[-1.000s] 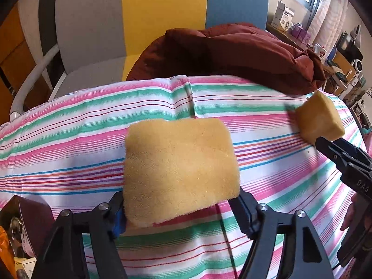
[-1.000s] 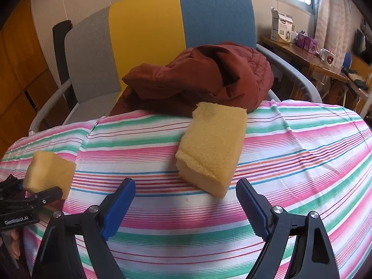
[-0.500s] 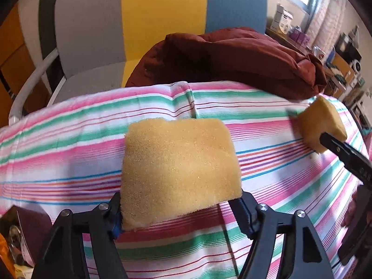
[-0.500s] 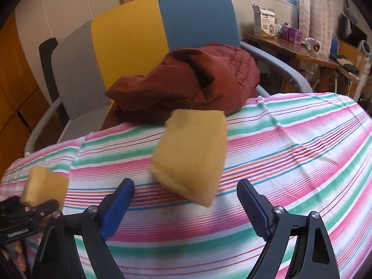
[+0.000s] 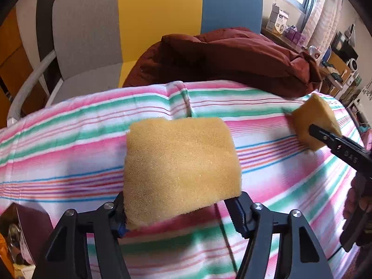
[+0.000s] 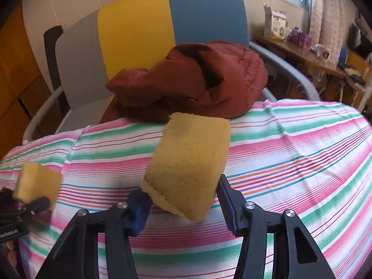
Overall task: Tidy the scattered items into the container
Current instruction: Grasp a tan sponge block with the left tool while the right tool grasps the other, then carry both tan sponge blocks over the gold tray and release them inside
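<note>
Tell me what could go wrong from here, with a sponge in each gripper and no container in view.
1. The left gripper pinches only the near edge of its sponge; most of it sticks out forward, so a quick swing could work it loose.
2. The right gripper holds its sponge skewed by a lower corner, a shallow hold that may slip.
3. Neither view shows the container, so the carry is aimed blind over the striped cloth.

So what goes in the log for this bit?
left tool: shut on sponge | right tool: shut on second sponge | both over striped cloth | container: unseen
</note>
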The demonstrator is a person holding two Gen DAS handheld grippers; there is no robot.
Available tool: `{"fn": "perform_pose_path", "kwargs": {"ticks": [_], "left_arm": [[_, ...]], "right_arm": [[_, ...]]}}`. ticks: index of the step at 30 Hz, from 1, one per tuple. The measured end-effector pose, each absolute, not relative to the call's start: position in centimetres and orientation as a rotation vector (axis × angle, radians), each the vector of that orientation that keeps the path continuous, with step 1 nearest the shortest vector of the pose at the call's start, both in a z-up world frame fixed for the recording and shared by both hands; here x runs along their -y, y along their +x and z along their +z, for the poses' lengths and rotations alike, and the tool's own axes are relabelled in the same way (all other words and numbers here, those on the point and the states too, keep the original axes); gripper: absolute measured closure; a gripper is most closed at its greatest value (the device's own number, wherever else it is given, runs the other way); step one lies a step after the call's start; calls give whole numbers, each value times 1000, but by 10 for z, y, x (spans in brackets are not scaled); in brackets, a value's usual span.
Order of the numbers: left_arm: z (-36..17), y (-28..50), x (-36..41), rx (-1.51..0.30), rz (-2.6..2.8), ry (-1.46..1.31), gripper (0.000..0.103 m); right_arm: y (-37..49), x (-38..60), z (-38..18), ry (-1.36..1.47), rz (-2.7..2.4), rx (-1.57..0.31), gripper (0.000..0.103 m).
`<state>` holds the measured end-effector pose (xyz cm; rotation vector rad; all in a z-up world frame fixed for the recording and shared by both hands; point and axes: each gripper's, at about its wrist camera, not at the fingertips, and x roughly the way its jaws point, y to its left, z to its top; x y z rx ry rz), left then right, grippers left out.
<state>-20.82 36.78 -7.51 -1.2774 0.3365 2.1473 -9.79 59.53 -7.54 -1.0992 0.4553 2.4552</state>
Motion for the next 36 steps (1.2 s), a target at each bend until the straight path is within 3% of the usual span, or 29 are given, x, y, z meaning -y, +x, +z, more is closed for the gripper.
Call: {"fn": "perform_pose_path", "kwargs": {"ticks": [20,36], "left_arm": [[-66,-107,-313,-309,2086,-1310,37],[-46,-32,-264,-252,2076,-1230,37]], "right_arm": [[-47,-475,-68,-1328,2609,-445,50],[35,-422,-68,-1266,2617,-454,51]]}}
